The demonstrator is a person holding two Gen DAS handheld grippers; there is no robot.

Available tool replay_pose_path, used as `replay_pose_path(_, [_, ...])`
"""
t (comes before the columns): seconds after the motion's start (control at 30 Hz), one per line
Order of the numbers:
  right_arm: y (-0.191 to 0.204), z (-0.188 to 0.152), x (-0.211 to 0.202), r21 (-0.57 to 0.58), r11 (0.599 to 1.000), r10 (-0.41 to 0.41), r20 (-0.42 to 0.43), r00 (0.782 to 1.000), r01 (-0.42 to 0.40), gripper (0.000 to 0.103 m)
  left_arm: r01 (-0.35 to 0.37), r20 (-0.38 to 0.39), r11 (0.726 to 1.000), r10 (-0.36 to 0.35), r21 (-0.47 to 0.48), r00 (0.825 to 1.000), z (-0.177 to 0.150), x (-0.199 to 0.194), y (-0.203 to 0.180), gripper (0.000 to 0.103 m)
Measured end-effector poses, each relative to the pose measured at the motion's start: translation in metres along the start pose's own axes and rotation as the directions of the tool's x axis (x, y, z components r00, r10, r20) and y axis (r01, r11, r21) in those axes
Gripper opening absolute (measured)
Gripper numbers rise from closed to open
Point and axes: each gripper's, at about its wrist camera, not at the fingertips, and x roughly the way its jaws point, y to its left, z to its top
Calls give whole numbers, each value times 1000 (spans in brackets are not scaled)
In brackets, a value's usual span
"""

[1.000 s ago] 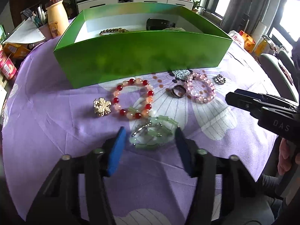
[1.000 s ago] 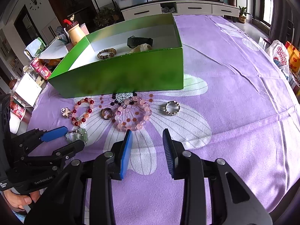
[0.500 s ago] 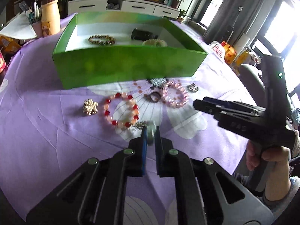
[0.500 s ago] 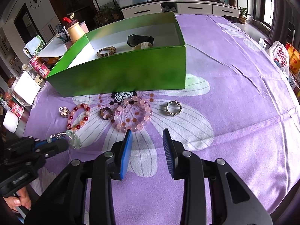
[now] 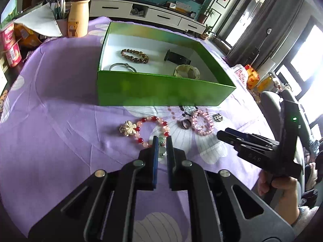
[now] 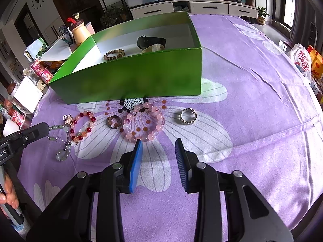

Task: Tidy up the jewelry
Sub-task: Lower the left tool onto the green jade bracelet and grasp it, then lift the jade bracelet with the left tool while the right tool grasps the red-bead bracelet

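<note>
My left gripper [image 5: 161,140] is shut on a pale green bead bracelet with a silver chain [image 6: 62,141]. The bracelet hangs from it just above the purple cloth, left of the other pieces. A red-and-peach bead bracelet [image 5: 143,120], a gold flower brooch [image 5: 128,128], a dark ring [image 6: 110,121], a pink bead bracelet [image 6: 159,117] and a silver beaded ring [image 6: 181,118] lie in front of the green box [image 6: 131,80]. My right gripper [image 6: 158,143] stands open just short of the pink bracelet, with nothing between its fingers.
Inside the box lie a brown bead bracelet [image 5: 134,55], a black band [image 5: 177,58], a pale bangle [image 5: 186,71] and a silver bangle [image 5: 123,66]. A yellow bear bottle [image 5: 77,20] and red cans [image 5: 10,44] stand beyond the cloth's left edge. A grey chair [image 5: 270,100] is at the right.
My left gripper closed on the green bracelet and lifted it off the cloth, rising and tilting. The right gripper has stayed where it was.
</note>
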Motion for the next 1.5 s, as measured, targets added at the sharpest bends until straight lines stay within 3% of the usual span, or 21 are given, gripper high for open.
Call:
replay_pose_path(0.1, [12, 1, -2, -41, 994, 98, 1, 995, -98, 34, -34, -27, 998, 35, 55, 999, -5, -3, -3, 7])
replay_pose_path(0.23, [40, 9, 8, -86, 973, 210, -35, 977, -212, 34, -47, -87, 998, 50, 46, 995, -20, 7, 6, 7])
replay_pose_path(0.4, [77, 23, 36, -179, 967, 170, -83, 982, -183, 34, -52, -111, 999, 51, 1, 993, -27, 9, 18, 7])
replay_pose_path(0.63, [105, 34, 61, -292, 953, 57, -70, 996, -75, 33, -43, -106, 999, 40, -31, 994, -30, 8, 29, 7])
replay_pose_path(0.67, [110, 32, 62, -320, 946, 40, -60, 997, -58, 31, -43, -106, 999, 39, -34, 994, -30, 8, 30, 7])
replay_pose_path(0.77, [122, 21, 62, -424, 905, 10, -24, 1000, -20, 7, -40, -106, 998, 35, -48, 994, -31, 10, 33, 7])
replay_pose_path(0.8, [126, 20, 62, -450, 893, -8, -14, 1000, 1, 7, -41, -105, 998, 36, -50, 994, -31, 10, 34, 7])
replay_pose_path(0.9, [124, 24, 55, -416, 907, 55, -37, 998, -65, 7, -41, -103, 997, 35, -65, 994, -31, 11, 37, 7])
replay_pose_path(1.0, [122, 34, 27, -368, 911, 194, -8, 981, -184, 7, -41, -94, 997, 35, -66, 995, -29, 10, 38, 7])
replay_pose_path(1.17, [120, 51, -16, -353, 904, 284, 71, 956, -242, 7, -34, -82, 997, 28, -65, 996, -26, 8, 36, 7])
replay_pose_path(1.5, [106, 66, -51, -303, 924, 290, 160, 943, -233, 7, 21, -28, 999, -23, -46, 999, -7, -10, 22, 7])
